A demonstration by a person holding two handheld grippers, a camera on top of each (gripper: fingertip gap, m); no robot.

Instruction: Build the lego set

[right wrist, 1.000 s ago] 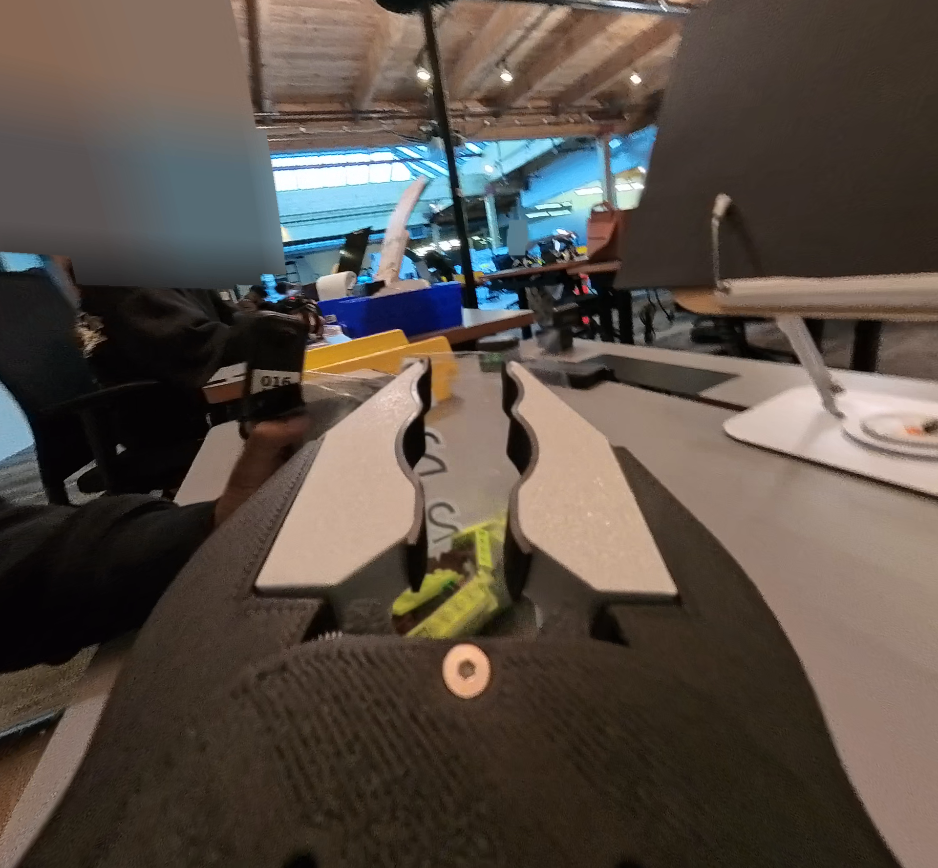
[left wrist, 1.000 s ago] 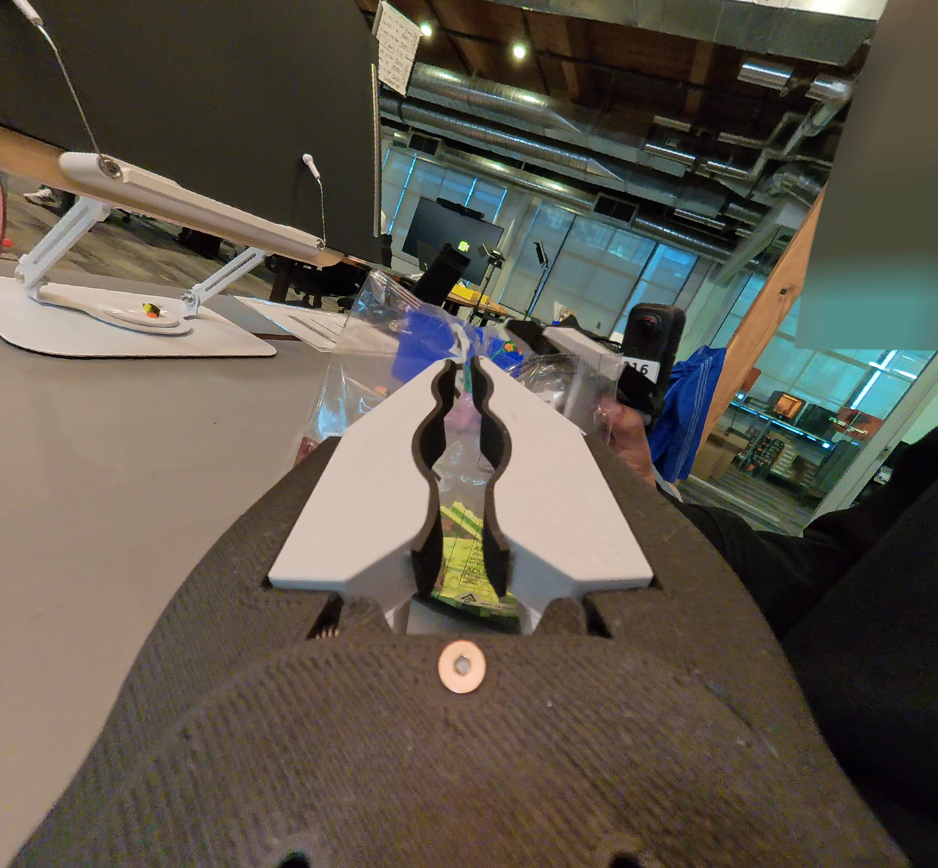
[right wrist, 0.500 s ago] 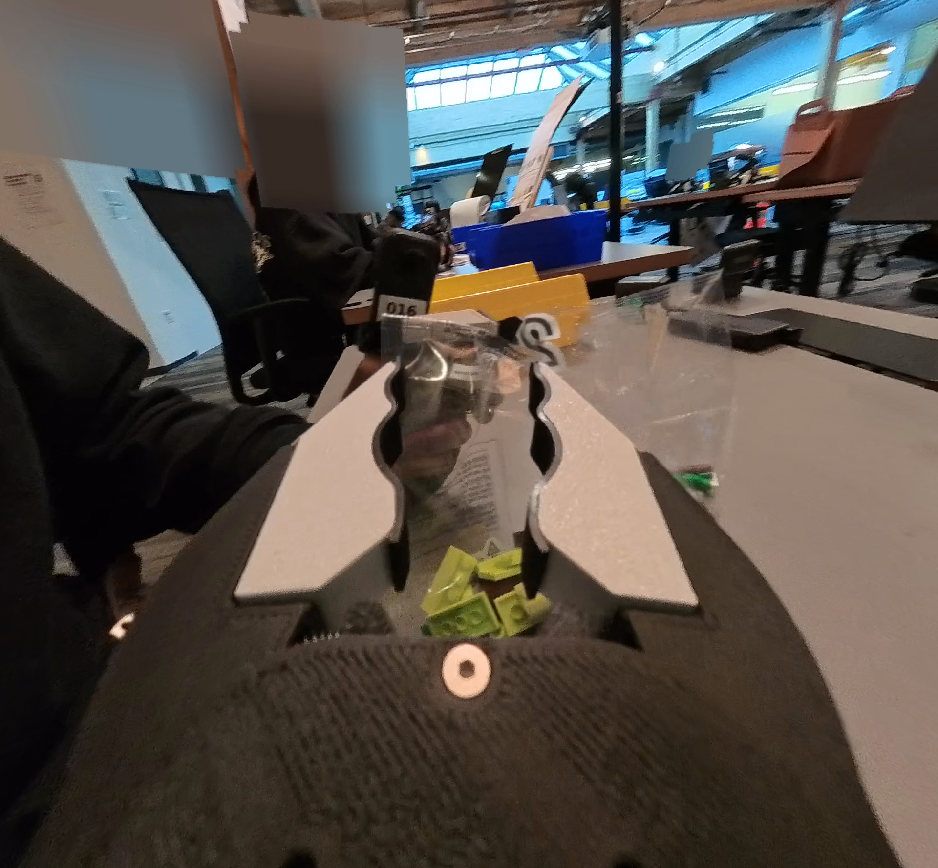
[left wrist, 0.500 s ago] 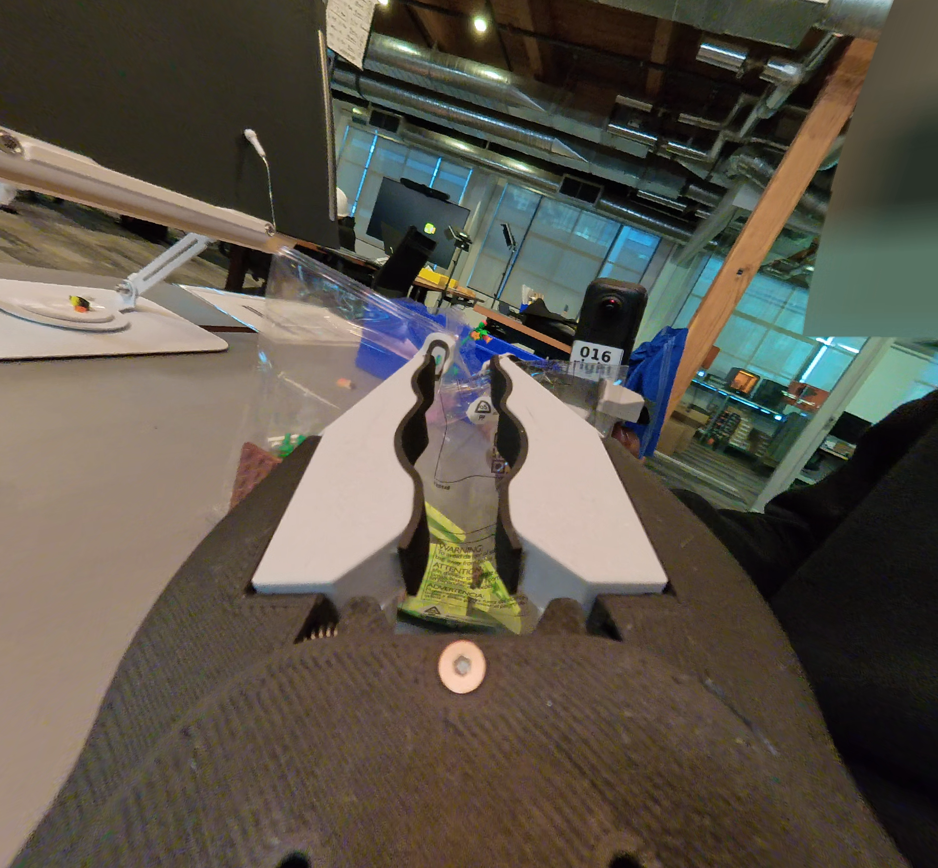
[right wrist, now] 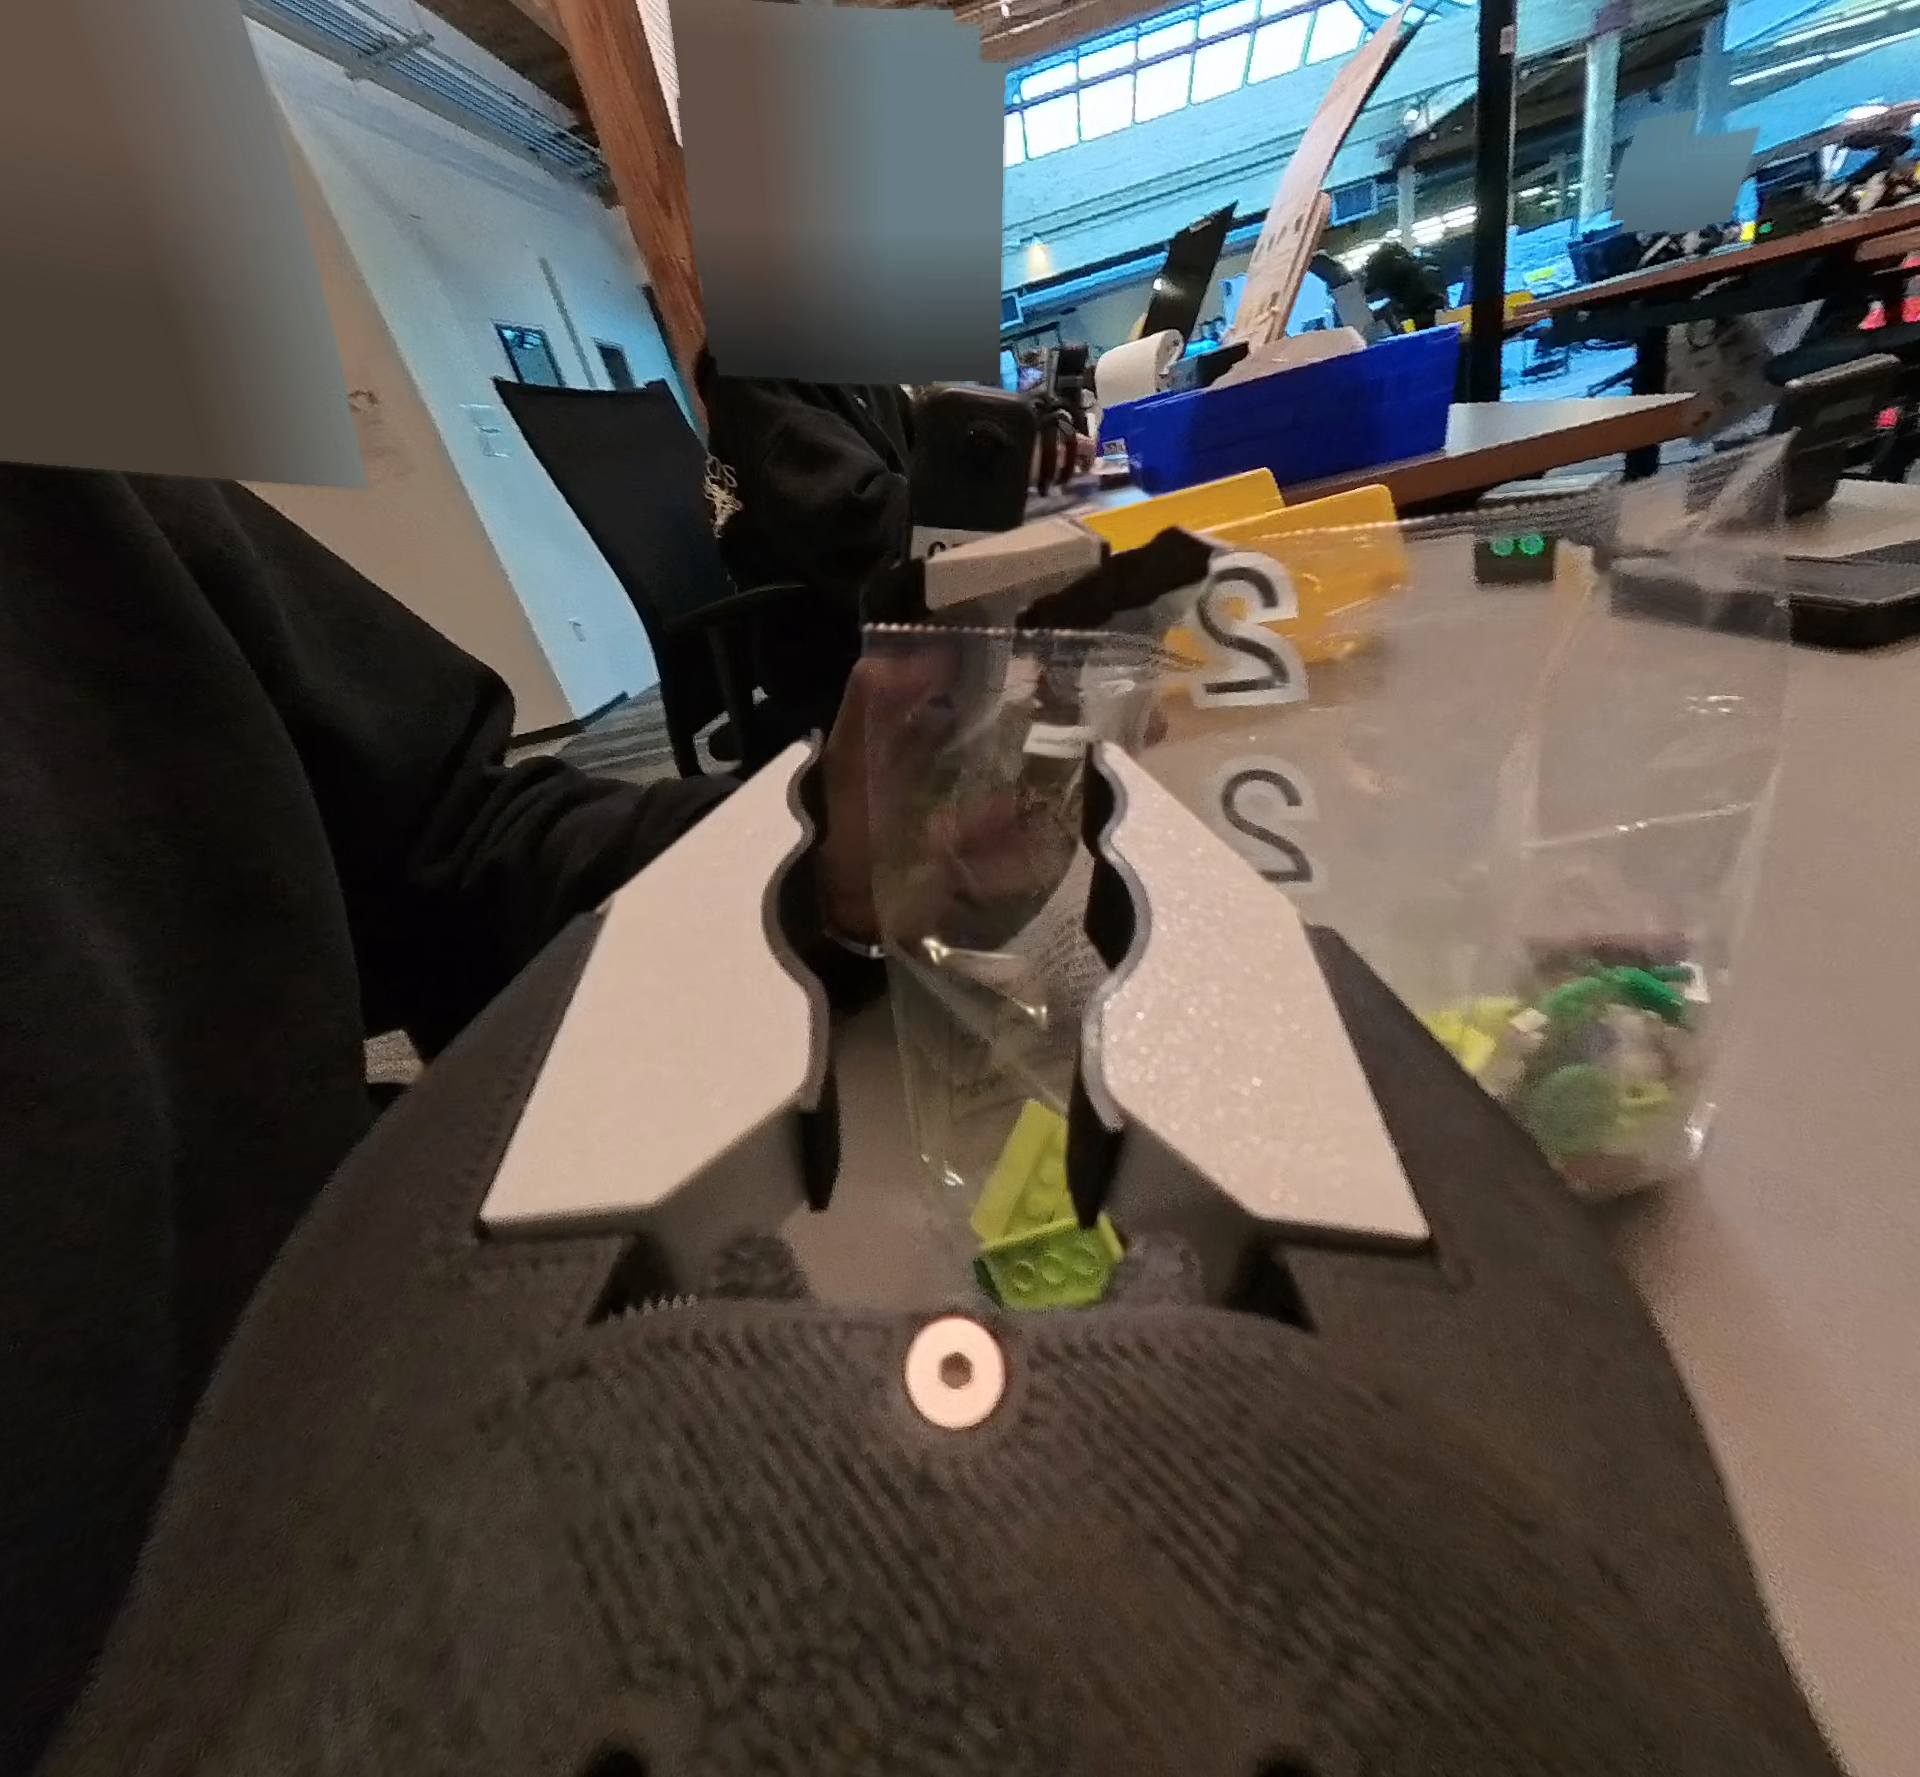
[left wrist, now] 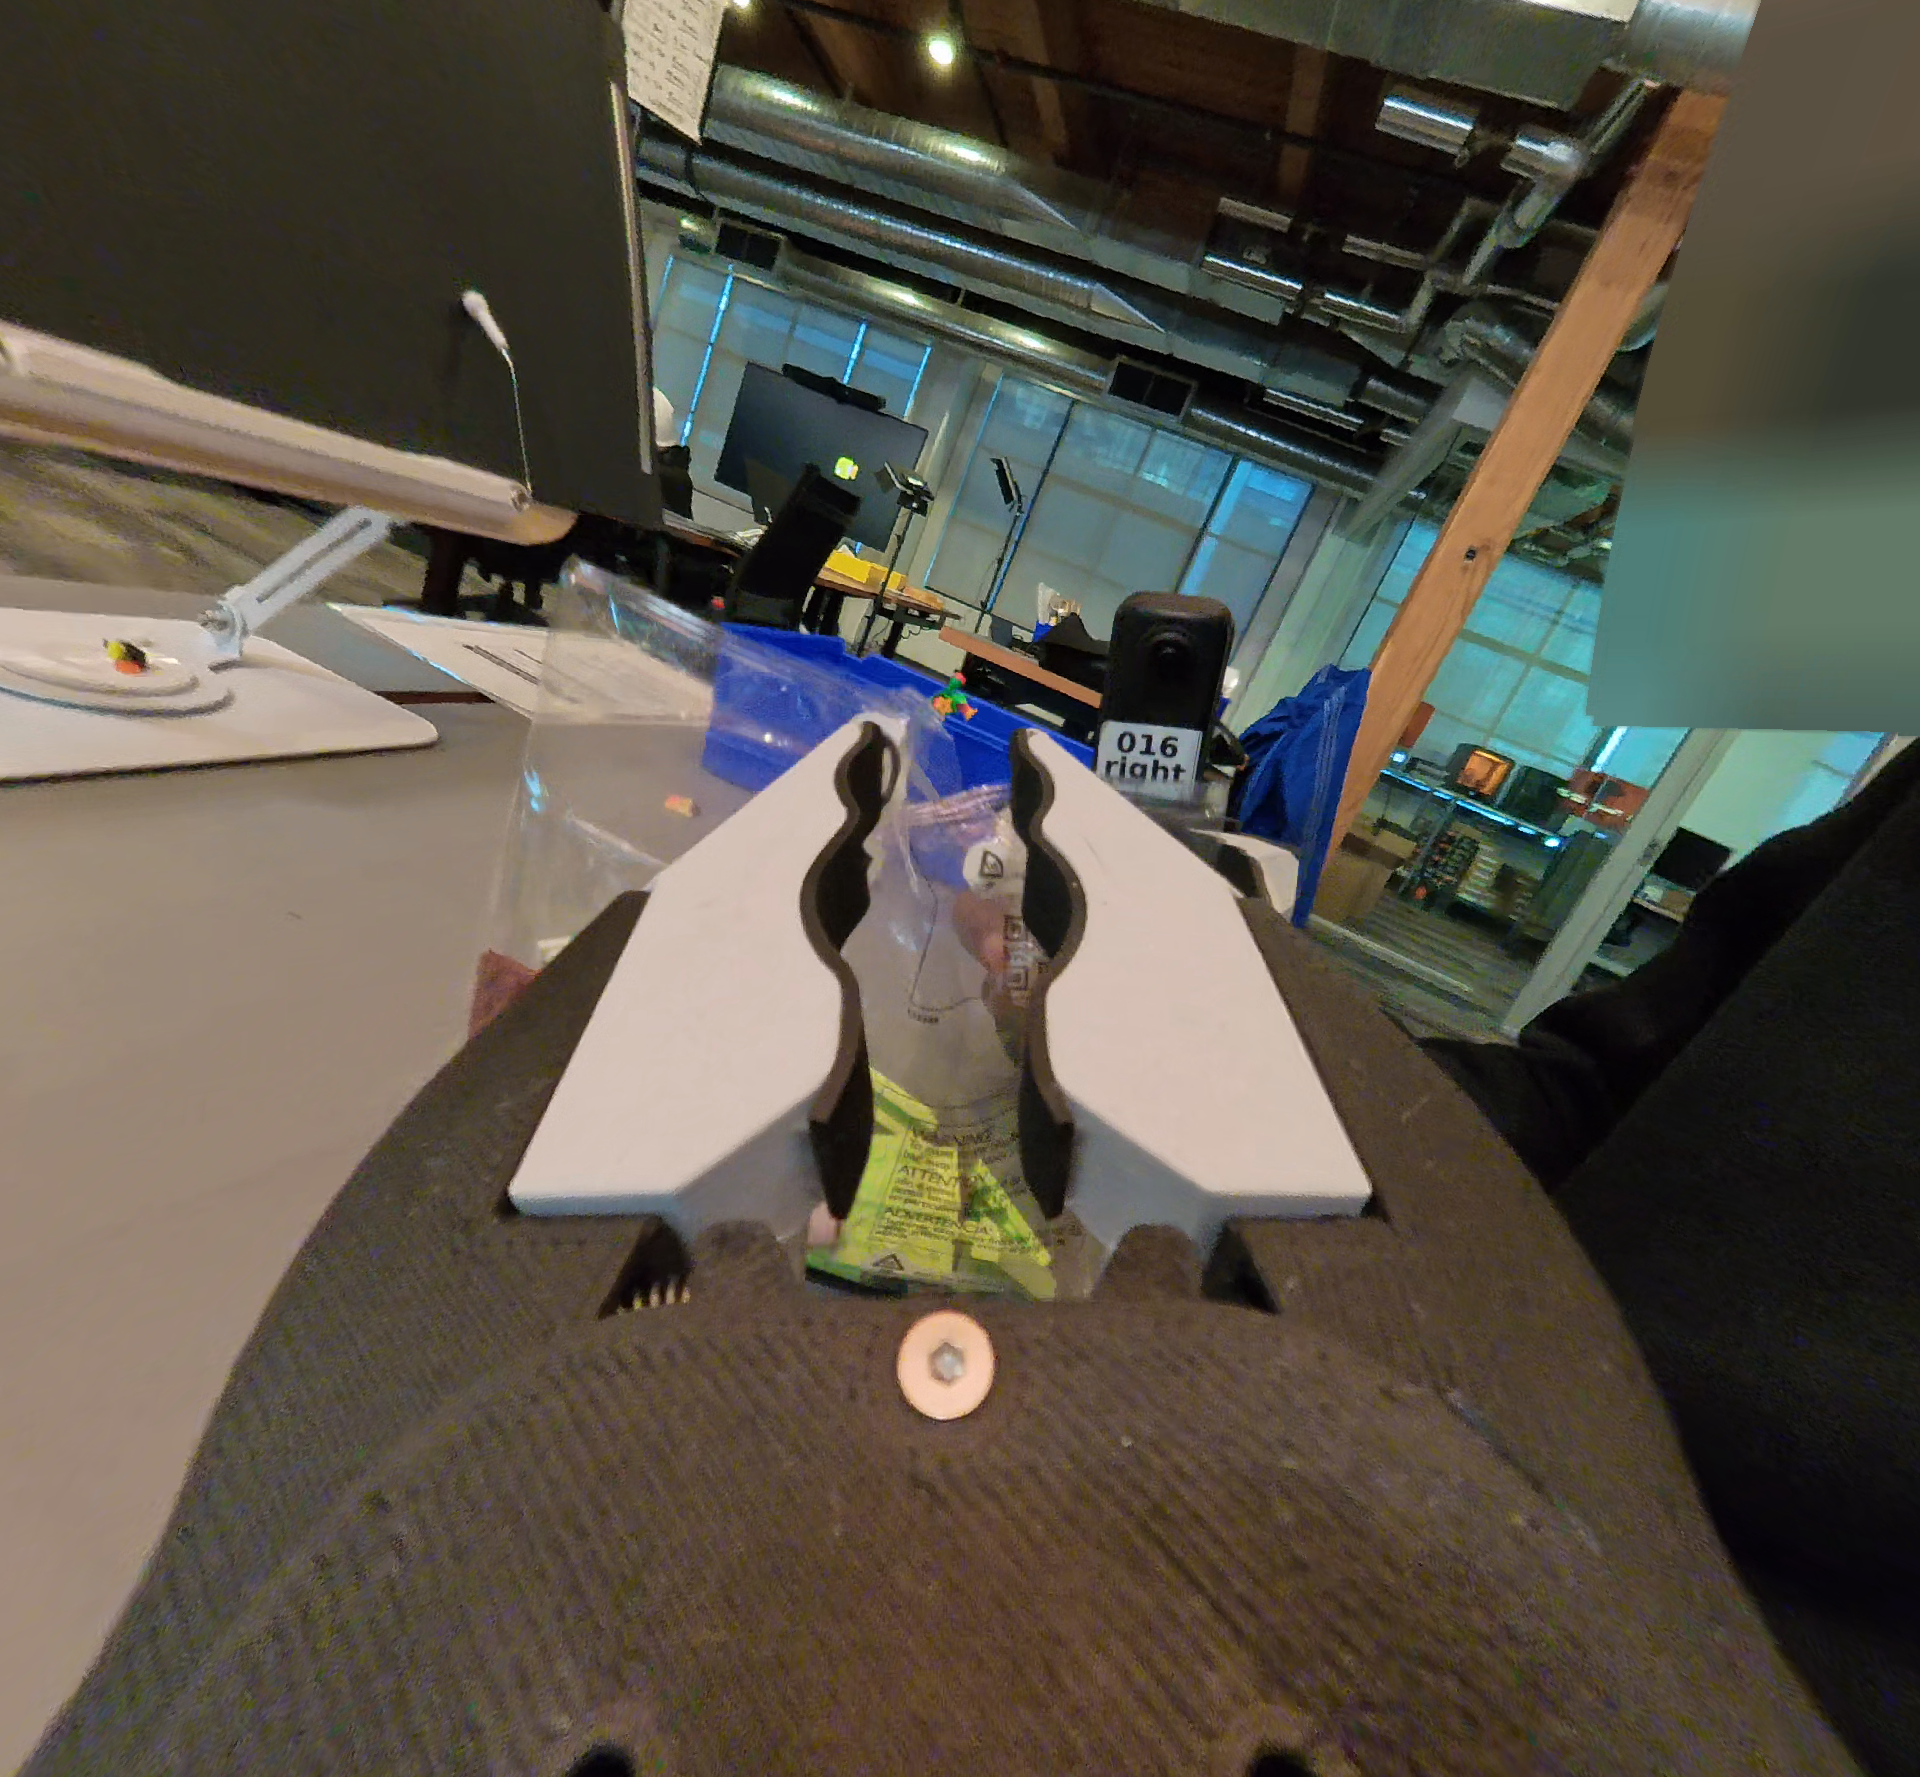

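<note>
Printed clear bag (right wrist: 987,979), now upright, between right tool's (right wrist: 951,771) parted fingers (right wrist: 675,1000)

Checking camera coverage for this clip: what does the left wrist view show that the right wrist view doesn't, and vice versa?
Only the left wrist view shows the white stand on the table. Only the right wrist view shows a second bag of bricks, lying on the table, and yellow bins. Both show the clear bag with lime bricks between open fingers, and the opposite gripper.

wrist cameras face each other low over table (left wrist: 208,1052), sharing clear bag (right wrist: 977,896)
</note>
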